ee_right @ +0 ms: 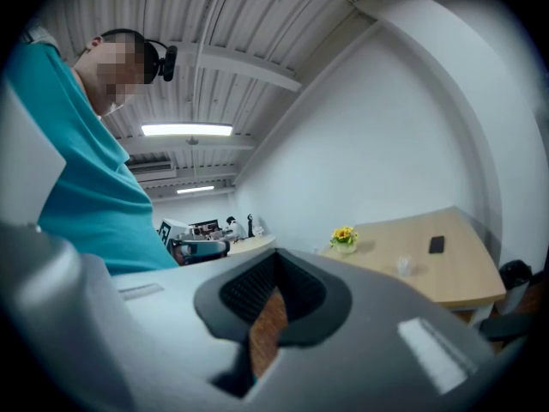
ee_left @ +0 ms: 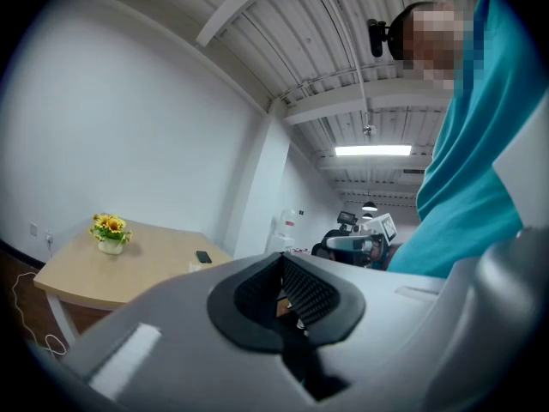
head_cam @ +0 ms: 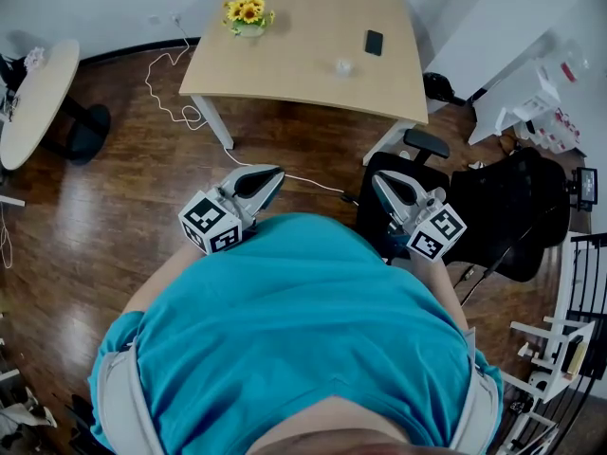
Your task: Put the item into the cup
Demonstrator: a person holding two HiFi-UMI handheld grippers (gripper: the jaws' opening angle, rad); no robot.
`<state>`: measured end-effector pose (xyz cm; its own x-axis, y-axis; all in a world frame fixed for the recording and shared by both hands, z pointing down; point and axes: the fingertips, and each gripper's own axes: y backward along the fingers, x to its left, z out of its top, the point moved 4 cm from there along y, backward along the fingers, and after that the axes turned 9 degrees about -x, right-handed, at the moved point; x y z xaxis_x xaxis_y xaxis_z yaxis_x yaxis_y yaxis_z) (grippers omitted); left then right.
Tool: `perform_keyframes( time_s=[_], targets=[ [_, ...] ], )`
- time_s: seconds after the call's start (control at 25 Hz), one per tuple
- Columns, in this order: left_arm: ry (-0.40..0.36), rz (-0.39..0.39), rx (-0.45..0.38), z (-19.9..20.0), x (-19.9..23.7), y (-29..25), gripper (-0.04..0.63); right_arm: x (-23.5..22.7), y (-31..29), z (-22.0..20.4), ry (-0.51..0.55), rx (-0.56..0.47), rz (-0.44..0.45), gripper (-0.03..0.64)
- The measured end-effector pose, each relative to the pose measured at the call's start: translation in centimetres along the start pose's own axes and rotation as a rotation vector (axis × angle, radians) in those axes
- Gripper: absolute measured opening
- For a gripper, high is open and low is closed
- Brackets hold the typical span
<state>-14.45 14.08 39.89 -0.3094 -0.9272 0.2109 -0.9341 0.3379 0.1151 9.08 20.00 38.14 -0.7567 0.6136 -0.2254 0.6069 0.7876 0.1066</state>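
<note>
Two sets of jaws are clenched on nothing: the left gripper (head_cam: pixel 273 172) and the right gripper (head_cam: pixel 380 182) are held level at the person's waist, well apart from the worktop (head_cam: pixel 303 60). On it stand flowers (head_cam: pixel 248 13), a phone (head_cam: pixel 374 42) and one small pale thing (head_cam: pixel 343 65), too small to tell whether it is the cup, the item or both. It looks light, thin-walled and perhaps slippery, so a gentle pinch across its sides seems safest. No separate cup can be made out in any view.
</note>
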Motion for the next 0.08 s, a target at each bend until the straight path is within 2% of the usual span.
perform_keyframes(
  time_s=[0.08],
  targets=[
    [-0.005,-0.003,0.003,-0.19,-0.16,0.10,0.005,0.12,0.11,-0.08,0.004,0.004,0.002,0.000]
  ],
)
